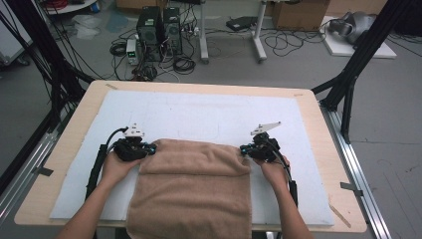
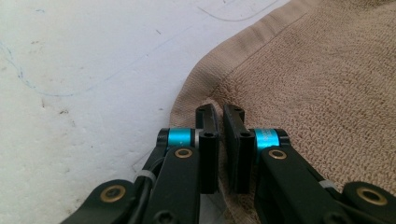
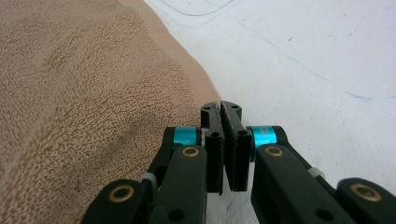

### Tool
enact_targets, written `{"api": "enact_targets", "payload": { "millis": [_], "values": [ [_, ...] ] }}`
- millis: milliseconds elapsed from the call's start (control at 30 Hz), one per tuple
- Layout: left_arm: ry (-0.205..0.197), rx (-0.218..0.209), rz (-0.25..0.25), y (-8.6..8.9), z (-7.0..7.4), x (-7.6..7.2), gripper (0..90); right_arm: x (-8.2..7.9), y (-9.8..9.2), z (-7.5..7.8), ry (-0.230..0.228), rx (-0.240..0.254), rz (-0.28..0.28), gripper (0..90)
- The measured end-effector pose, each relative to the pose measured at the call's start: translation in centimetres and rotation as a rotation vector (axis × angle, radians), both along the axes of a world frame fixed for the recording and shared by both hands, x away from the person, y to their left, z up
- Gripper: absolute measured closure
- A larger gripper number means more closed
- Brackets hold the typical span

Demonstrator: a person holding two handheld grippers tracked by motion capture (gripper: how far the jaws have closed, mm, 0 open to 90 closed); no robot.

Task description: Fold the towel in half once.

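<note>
A tan terry towel [image 1: 194, 194] lies on the white foam sheet [image 1: 199, 112], its near end hanging over the table's front edge. A folded band runs across its far end. My left gripper [image 1: 151, 148] sits at the far left corner of the towel [image 2: 317, 70]. Its jaws [image 2: 220, 109] are shut, with the puckered hem pinched at their tips. My right gripper [image 1: 244, 149] is at the far right corner of the towel [image 3: 84, 93]. Its jaws [image 3: 220, 106] are pressed together on the towel's edge. A hand holds each gripper low on the sheet.
The wooden table [image 1: 62, 149] frames the foam sheet, which carries faint pen outlines [image 1: 199, 132] beyond the towel. Black frame posts [image 1: 348, 84] stand at both sides. Computer towers [image 1: 159, 32] and cables lie on the floor behind the table.
</note>
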State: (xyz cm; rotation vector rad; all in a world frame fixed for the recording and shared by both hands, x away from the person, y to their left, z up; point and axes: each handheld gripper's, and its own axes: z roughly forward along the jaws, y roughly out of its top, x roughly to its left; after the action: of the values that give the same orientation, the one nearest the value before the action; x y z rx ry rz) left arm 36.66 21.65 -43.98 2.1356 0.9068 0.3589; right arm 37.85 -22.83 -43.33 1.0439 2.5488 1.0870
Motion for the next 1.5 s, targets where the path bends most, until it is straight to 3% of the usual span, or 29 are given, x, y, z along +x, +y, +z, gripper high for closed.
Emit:
{"api": "enact_targets", "payload": {
  "millis": [200,367,600,733,833,900,933,1033,1200,1367,1500],
  "values": [
    [-0.026,-0.055,0.009,0.6,1.1,-0.5,84.7,-0.5,-0.1,0.7,-0.024,0.028,0.014,88.2],
    [-0.069,-0.091,-0.009,1.0,2.7,-2.0,84.7,-1.7,-0.2,2.3,-0.049,0.037,0.051,88.2],
    [-0.085,-0.075,-0.1,1.4,3.6,-5.6,84.7,-5.5,0.1,4.6,-0.066,0.067,0.194,88.1],
    [-0.111,-0.102,-0.136,1.7,3.4,-7.7,84.4,-8.1,0.0,5.3,-0.084,0.102,0.244,88.1],
    [-0.087,-0.09,-0.189,1.7,2.8,-8.8,84.3,-9.4,0.4,5.3,-0.056,0.105,0.308,88.0],
    [-0.042,-0.073,-0.24,1.4,2.0,-9.2,84.1,-9.8,0.8,4.5,-0.008,0.058,0.34,88.0],
    [-0.012,-0.063,-0.262,1.2,1.7,-9.3,83.8,-9.8,0.9,4.2,0.006,0.048,0.349,87.6],
    [0.019,-0.046,-0.286,1.1,1.1,-9.5,77.3,-9.5,1.1,3.6,0.035,0.053,0.346,83.1],
    [-0.008,-0.092,-0.287,1.8,2.6,-9.4,63.9,-8.1,0.8,4.5,-0.006,0.093,0.3,76.7],
    [-0.039,-0.09,-0.278,2.3,3.9,-9.0,62.8,-6.3,0.5,4.8,-0.024,0.113,0.244,71.3],
    [-0.048,-0.1,-0.231,2.9,4.0,-8.2,63.0,-5.0,0.5,4.3,-0.017,0.102,0.2,70.9]
  ]
}}
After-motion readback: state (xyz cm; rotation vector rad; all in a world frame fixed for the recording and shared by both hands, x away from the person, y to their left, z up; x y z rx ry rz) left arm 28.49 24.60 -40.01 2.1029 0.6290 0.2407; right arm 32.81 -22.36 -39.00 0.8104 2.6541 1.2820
